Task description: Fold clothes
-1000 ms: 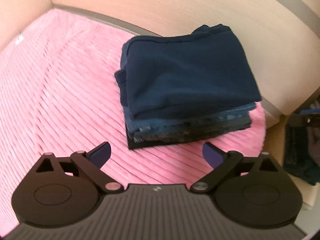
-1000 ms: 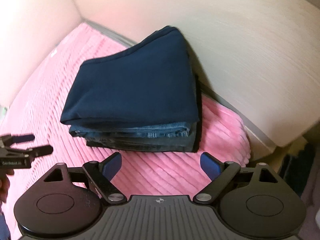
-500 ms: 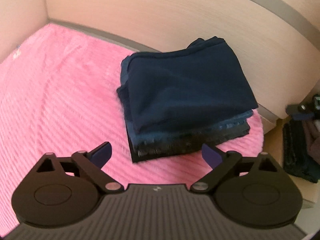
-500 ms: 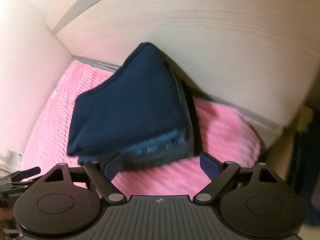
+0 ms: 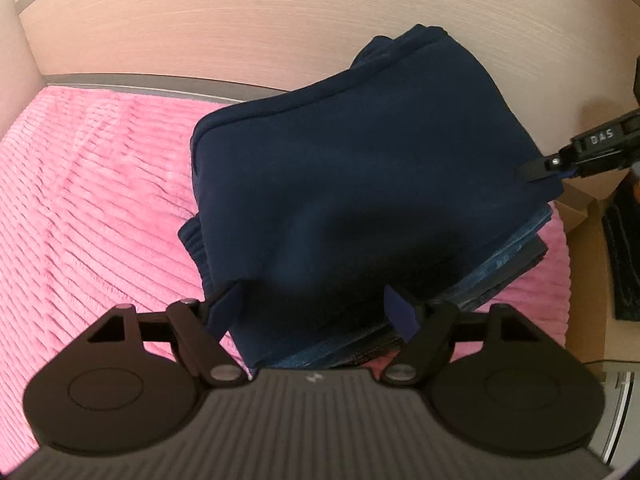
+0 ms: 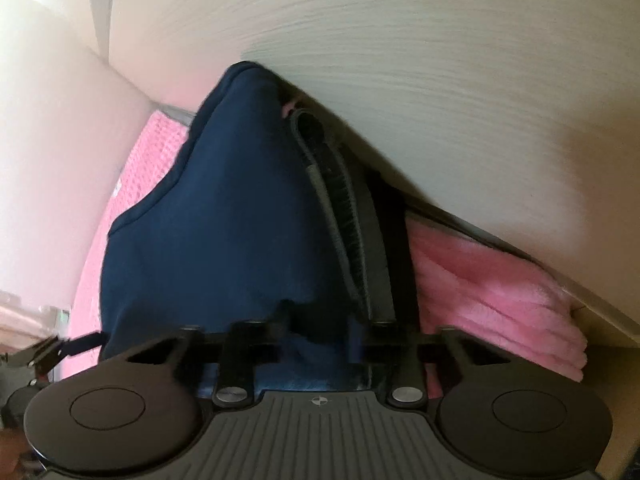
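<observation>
Closing on the navy garment (image 5: 360, 184) atop the stack: left gripper (image 5: 316, 312) jaws wide, narrowing; right gripper (image 6: 316, 344) pinching its edge. Soft, floppy; near corners grip best.

Navy top garment (image 5: 360, 184); faded blue denim (image 5: 508, 256) beneath; pink ribbed bedspread (image 5: 92, 184), nine o'clock; pale woodgrain headboard (image 5: 240, 20), twelve o'clock.

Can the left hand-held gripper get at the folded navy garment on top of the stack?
Probably yes: the left hand-held gripper is closing astride the near edge of the folded navy garment, nothing between them.
</observation>
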`<control>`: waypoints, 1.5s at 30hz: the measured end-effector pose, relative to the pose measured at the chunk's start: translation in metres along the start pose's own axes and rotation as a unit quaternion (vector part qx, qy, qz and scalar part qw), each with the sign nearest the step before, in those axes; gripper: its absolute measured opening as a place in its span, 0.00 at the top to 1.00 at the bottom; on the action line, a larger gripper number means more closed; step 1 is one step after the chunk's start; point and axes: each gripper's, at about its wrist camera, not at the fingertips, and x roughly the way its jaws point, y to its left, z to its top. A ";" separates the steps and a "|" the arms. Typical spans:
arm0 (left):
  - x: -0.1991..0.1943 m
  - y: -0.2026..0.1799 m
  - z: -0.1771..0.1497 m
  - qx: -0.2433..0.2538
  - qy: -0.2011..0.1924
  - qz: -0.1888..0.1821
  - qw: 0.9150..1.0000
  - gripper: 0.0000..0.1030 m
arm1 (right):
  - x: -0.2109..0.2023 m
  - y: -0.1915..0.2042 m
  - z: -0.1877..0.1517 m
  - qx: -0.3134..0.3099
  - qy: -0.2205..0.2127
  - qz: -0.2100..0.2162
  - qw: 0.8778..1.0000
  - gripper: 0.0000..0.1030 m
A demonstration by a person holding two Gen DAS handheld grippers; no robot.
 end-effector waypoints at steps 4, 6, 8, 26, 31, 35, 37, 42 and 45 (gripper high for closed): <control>0.002 0.008 -0.002 -0.010 0.007 0.007 1.000 0.27 | -0.024 0.017 -0.010 0.000 -0.006 -0.006 1.000 0.88; 0.007 0.013 -0.004 -0.018 0.015 0.009 1.000 0.27 | -0.019 0.011 -0.014 0.020 -0.002 -0.009 1.000 0.88; 0.008 0.017 -0.007 -0.021 0.015 0.009 1.000 0.27 | -0.016 0.006 -0.017 0.036 -0.001 -0.010 0.999 0.88; 0.018 0.010 0.009 0.030 -0.001 0.040 0.999 0.24 | -0.027 0.015 -0.009 -0.026 -0.048 -0.088 0.995 0.52; 0.034 0.012 -0.002 0.011 0.009 0.040 0.999 0.15 | -0.037 0.059 -0.027 -0.130 -0.068 -0.063 0.987 0.52; 0.031 0.015 -0.003 -0.003 0.011 0.033 0.999 0.13 | 0.006 0.051 -0.034 -0.151 0.001 -0.064 0.987 0.52; 0.020 0.014 -0.004 -0.002 0.006 0.038 0.999 0.16 | 0.001 0.053 -0.026 -0.122 0.002 -0.063 0.990 0.52; -0.019 0.015 -0.020 -0.043 0.003 0.040 0.998 0.11 | -0.027 0.079 -0.029 -0.129 0.009 -0.090 0.987 0.00; -0.042 0.014 -0.040 -0.085 -0.004 0.035 0.996 0.03 | -0.045 0.088 -0.046 -0.136 0.007 -0.100 0.986 0.00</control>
